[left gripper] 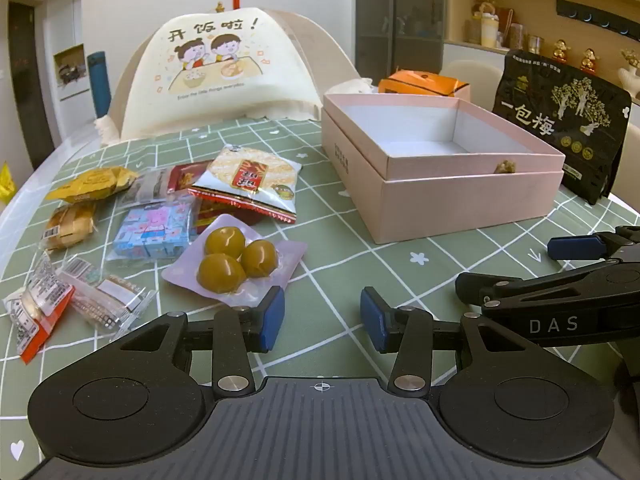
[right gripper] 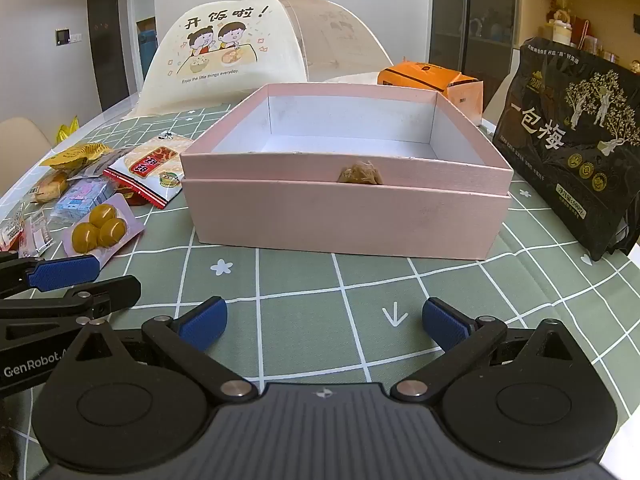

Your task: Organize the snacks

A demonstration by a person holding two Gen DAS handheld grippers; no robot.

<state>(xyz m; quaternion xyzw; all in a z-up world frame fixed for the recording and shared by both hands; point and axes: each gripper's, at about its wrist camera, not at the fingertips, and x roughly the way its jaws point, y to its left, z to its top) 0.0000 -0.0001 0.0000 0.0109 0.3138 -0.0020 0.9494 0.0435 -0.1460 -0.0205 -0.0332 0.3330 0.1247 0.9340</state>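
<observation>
- Both claws hover low over the green checked desk [right gripper: 360,280], empty: the left claw [left gripper: 322,319] has its blue pads apart, and the right claw [right gripper: 324,320] is spread wider still, nothing between its jaws.
- Left claw points forward with one pad just beside the near edge of the pouch of three yellow-green plums [left gripper: 236,258]; right claw faces the pink box [right gripper: 344,216] squarely, its tip crossing close to the left claw's right side.
- Risk, as I judge it: the two claws sit near each other and could knock together if both move inward.
- Slick plastic on the plum pouch may slide away or crumple rather than lift if pinched at its thin edge.
- Loose snacks [left gripper: 132,216] overlap in a pile on the left, so grabbing one may drag its neighbours.
- Farther off, the box stands open and looks empty inside; a tall black plum bag [right gripper: 572,148] leaning at far right could topple if bumped.
</observation>
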